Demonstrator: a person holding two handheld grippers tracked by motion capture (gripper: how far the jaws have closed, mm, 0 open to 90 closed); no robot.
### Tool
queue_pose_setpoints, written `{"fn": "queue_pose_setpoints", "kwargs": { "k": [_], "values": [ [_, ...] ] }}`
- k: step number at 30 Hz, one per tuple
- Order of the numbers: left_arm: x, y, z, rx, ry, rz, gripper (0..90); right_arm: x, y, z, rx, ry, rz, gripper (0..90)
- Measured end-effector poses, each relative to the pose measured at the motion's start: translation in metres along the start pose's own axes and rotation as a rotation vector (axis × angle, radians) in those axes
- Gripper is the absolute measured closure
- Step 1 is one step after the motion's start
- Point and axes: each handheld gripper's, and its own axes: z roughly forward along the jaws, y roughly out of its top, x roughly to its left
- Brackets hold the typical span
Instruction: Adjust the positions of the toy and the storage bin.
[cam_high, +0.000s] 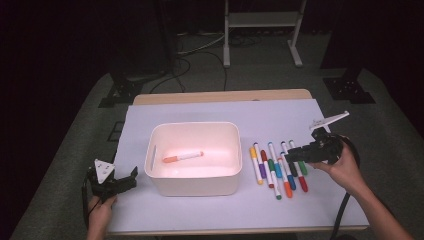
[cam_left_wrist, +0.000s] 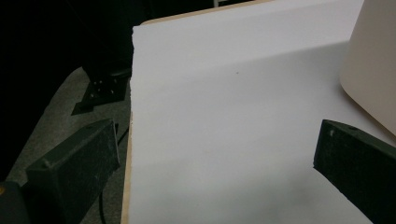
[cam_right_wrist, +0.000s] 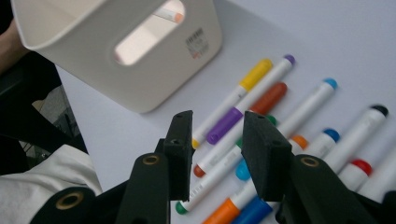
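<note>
A white bin (cam_high: 195, 186) stands mid-table with an orange-capped marker (cam_high: 182, 156) lying inside it. Several coloured markers (cam_high: 277, 167) lie side by side on the white sheet to the bin's right. My right gripper (cam_high: 292, 155) hovers over those markers; in the right gripper view its jaws (cam_right_wrist: 217, 123) stand apart above a purple-capped marker (cam_right_wrist: 224, 126), and nothing is pressed between them. The bin's handle slot (cam_right_wrist: 149, 32) faces this camera. Left of the bin, my left gripper (cam_high: 131, 177) rests near the table's edge, its jaws (cam_left_wrist: 215, 135) wide apart over bare sheet, with the bin wall (cam_left_wrist: 371, 60) at the right.
The white sheet (cam_high: 280, 112) covers a wooden table whose far edge (cam_high: 220, 96) shows behind it. Black stand bases (cam_high: 117, 92) (cam_high: 347, 85) sit on the grey floor beyond the corners, and a white frame (cam_high: 262, 20) stands farther back.
</note>
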Motion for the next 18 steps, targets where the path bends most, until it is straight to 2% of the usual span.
{"fn": "queue_pose_setpoints", "kwargs": {
  "k": [11,18],
  "values": [
    [0.0,0.0,0.0,0.0,0.002,0.001,0.0,-0.032,-0.042,0.002,0.009,-0.107,0.095,62.8],
    [0.0,0.0,0.0,0.0,0.002,0.002,0.0,-0.051,-0.047,0.011,0.016,-0.198,0.122,63.5]
  ]
}}
